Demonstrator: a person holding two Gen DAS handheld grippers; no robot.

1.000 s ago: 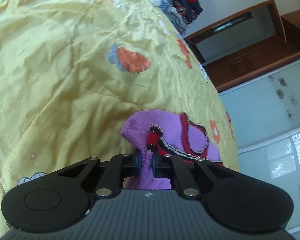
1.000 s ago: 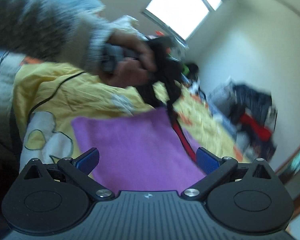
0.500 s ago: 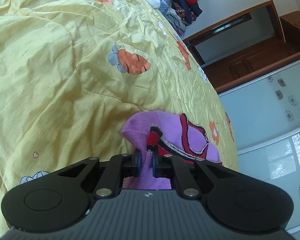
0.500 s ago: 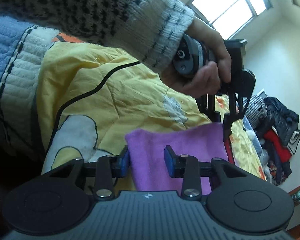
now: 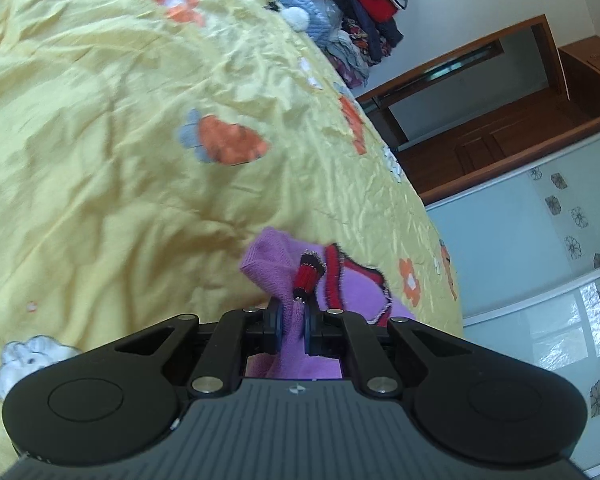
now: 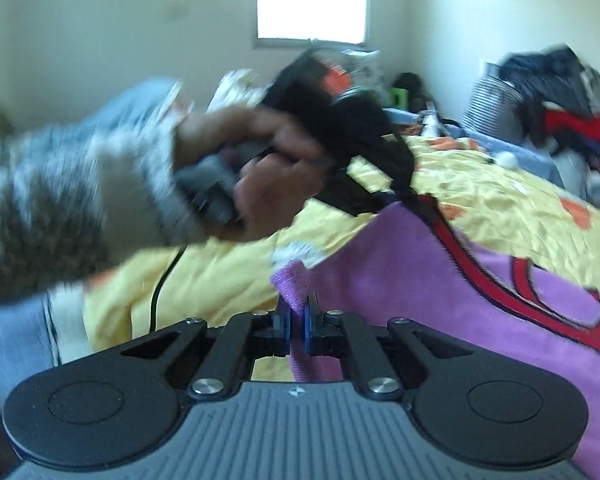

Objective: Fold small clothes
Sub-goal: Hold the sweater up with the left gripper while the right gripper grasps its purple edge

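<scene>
A small purple knit garment [image 5: 356,288] with red and black trim lies on a yellow bedspread [image 5: 120,160]. My left gripper [image 5: 291,326] is shut on a bunched purple edge of it, next to a red trim piece [image 5: 307,278]. In the right wrist view the same garment [image 6: 420,280] spreads to the right, lifted at its far edge. My right gripper [image 6: 296,326] is shut on its near purple corner. The left gripper's black frame [image 6: 364,168], held by a hand in a grey knit sleeve, shows blurred beyond, gripping the garment's far edge.
A pile of clothes [image 5: 356,4] sits at the far end of the bed, also in the right wrist view [image 6: 556,120]. A wooden cabinet [image 5: 500,120] and glass doors [image 5: 540,280] stand beside the bed. A black cable [image 6: 164,284] runs over the bedspread.
My right gripper has closed from wide open onto the garment's near corner. The left gripper stays shut on its edge while the view tilts; the hand holding it has swung across.
</scene>
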